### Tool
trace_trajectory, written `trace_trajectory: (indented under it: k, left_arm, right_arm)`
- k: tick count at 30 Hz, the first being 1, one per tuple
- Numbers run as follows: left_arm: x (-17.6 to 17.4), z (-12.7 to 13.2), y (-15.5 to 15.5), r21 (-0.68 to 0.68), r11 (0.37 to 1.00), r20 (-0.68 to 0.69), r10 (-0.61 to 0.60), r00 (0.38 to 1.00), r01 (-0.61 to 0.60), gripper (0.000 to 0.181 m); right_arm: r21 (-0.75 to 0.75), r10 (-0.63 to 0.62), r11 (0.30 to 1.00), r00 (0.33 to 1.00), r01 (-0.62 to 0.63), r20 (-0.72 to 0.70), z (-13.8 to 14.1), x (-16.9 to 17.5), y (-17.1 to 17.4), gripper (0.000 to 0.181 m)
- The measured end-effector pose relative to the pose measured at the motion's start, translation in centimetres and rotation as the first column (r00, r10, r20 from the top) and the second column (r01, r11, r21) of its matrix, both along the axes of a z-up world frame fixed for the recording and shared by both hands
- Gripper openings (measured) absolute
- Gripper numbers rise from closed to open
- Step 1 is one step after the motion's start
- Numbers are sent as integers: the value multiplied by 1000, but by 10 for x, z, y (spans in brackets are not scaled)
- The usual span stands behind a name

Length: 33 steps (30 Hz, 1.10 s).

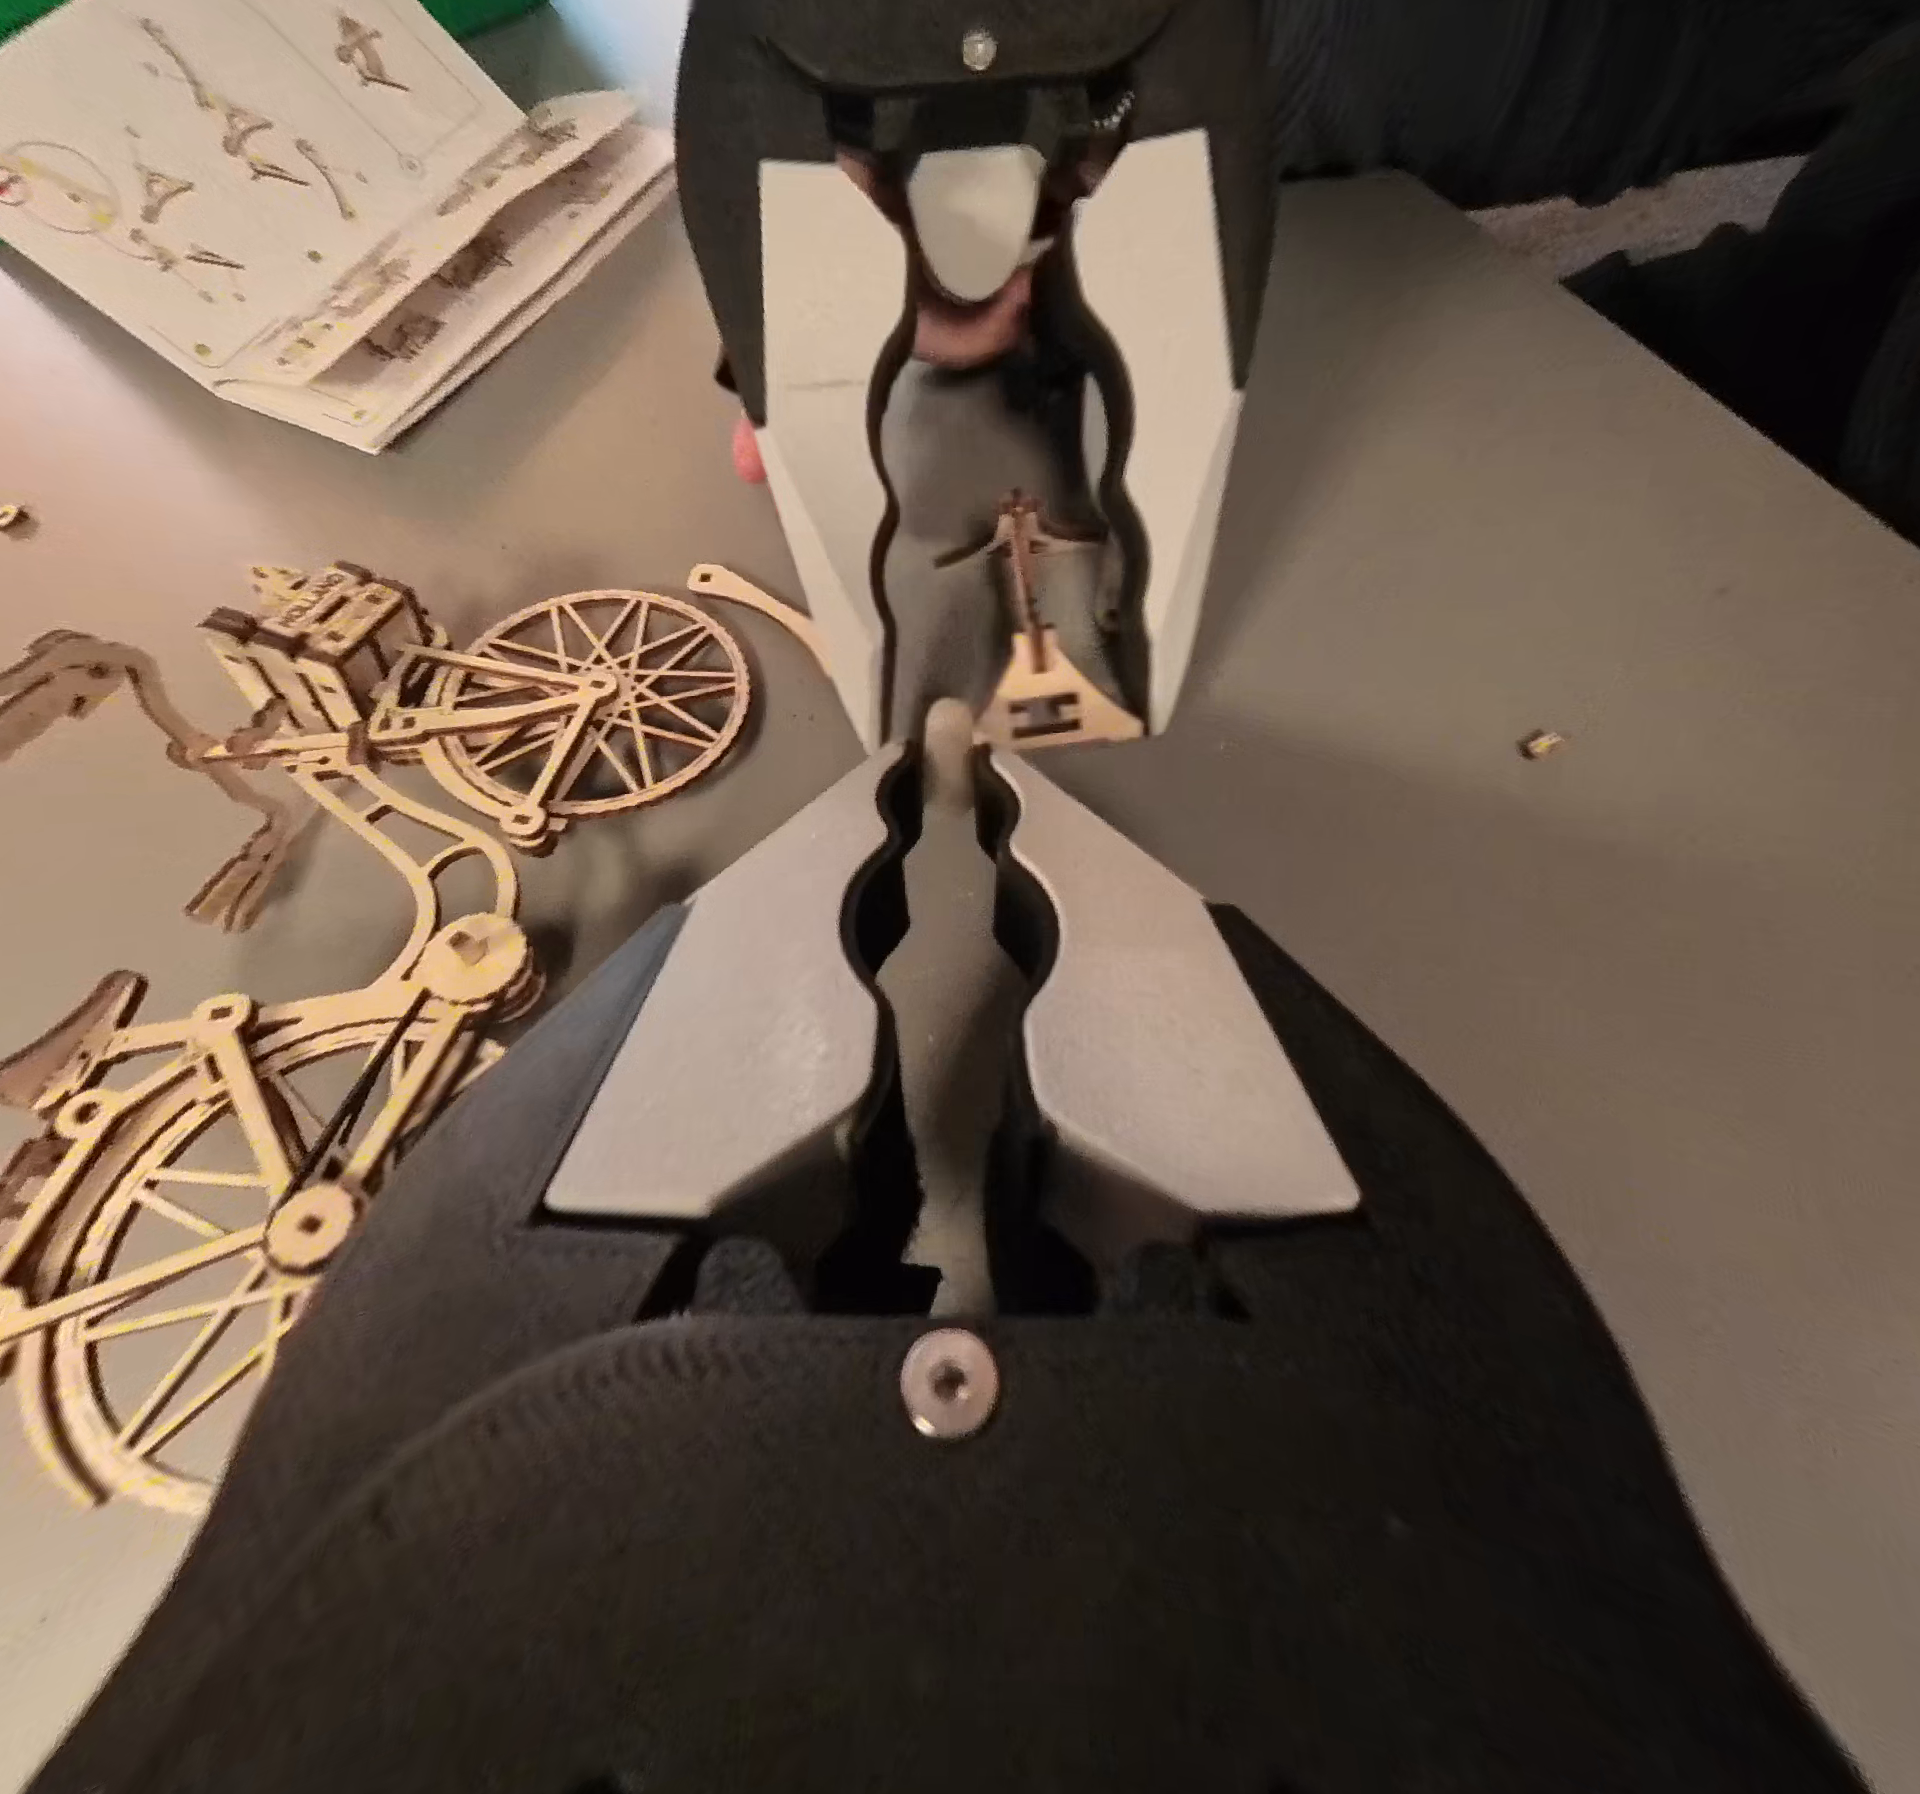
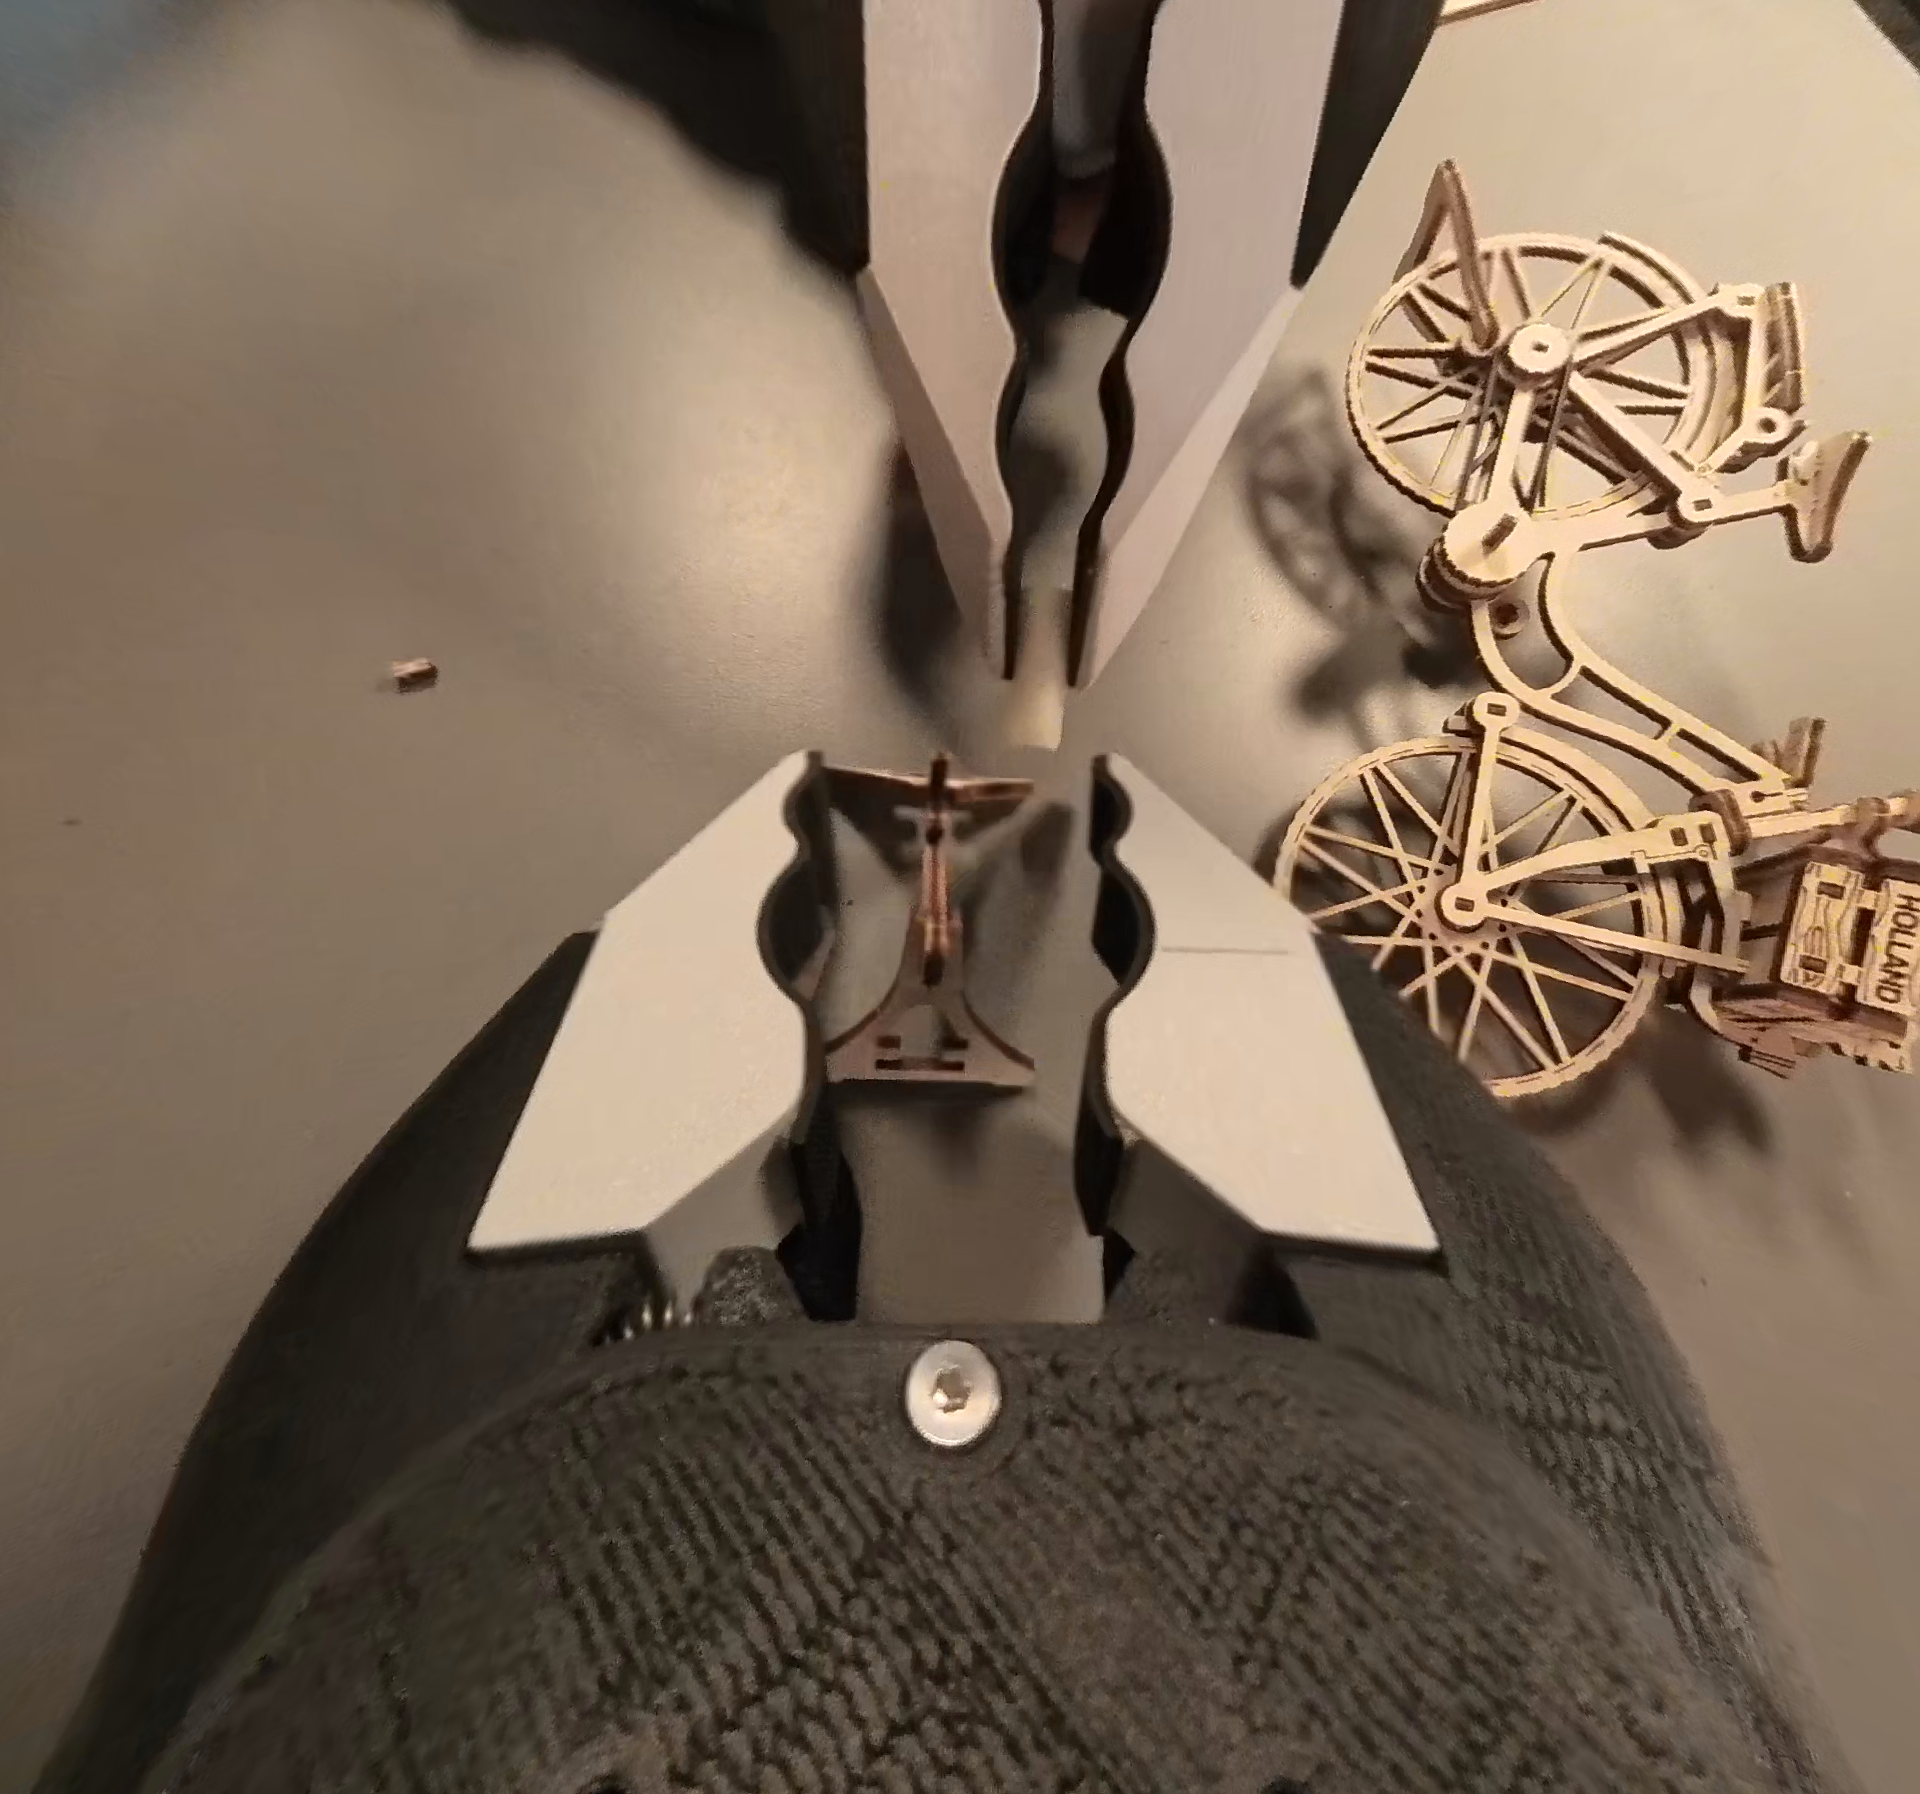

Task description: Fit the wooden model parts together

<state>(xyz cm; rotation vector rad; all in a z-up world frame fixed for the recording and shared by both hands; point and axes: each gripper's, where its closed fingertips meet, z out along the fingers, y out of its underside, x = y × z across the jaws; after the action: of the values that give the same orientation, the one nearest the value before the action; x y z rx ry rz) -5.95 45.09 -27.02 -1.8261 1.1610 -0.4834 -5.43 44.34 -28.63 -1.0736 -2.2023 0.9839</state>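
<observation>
Nearby, a wooden bicycle model (image 2: 1538, 664) lies beside the right gripper (image 2: 951, 778) clasping a small wooden piece (image 2: 925, 923), the left gripper (image 1: 940, 757) pinching a thin strip (image 2: 1034, 705).

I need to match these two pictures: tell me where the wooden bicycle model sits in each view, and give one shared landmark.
Left wrist view: wooden bicycle model lies flat on the grey table at centre-left to lower left, left of the gripper.
Right wrist view: the model lies along the right edge, right of both grippers.
Shared landmark: the small loose wooden bit on the bare table, on the grippers' other side.

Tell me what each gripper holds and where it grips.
The left gripper pinches a small pale peg by one end. The right gripper holds a small wooden subassembly by its flat sides.
</observation>
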Motion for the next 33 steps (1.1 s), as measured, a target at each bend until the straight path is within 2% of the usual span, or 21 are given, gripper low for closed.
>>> trace_trajectory:
  k: [1,3,8,11,20,23,25,28,30,33]
  left_arm:
    - [-1,2,1,15,1000,10,12,1000,-12,9]
    - [-5,9,6,73,996,33,43,999,-45,9]
    - [-4,39,6,285,956,131,28,991,-65,9]
    - [2,45,2,328,944,141,-1,990,-46,9]
    - [13,42,-3,342,940,119,-39,992,-4,9]
    - [5,42,7,387,918,96,53,994,-86,18]
    - [-8,41,16,429,890,70,141,988,-157,21]
    - [-16,43,21,427,881,85,183,979,-202,22]
    - [-19,44,23,416,882,101,200,975,-223,23]
    - [-22,46,24,415,877,116,213,970,-243,23]
  right_arm:
    - [7,-3,1000,1000,4,-30,3,0,1,57]
    - [-6,-8,1000,992,7,-124,17,0,4,59]
    - [-150,-52,989,956,8,-288,52,0,8,34]
    - [-178,-64,984,947,7,-315,58,-2,7,26]
    - [-234,-46,972,951,-28,-305,60,1,3,7]
    - [-187,-89,982,947,32,-307,59,2,17,7]
    - [-95,-177,983,933,154,-314,55,5,45,7]
    - [77,-284,945,915,317,-286,39,18,86,7]
    - [138,-311,926,918,350,-244,28,26,99,7]
    - [153,-314,925,926,348,-211,22,30,100,7]
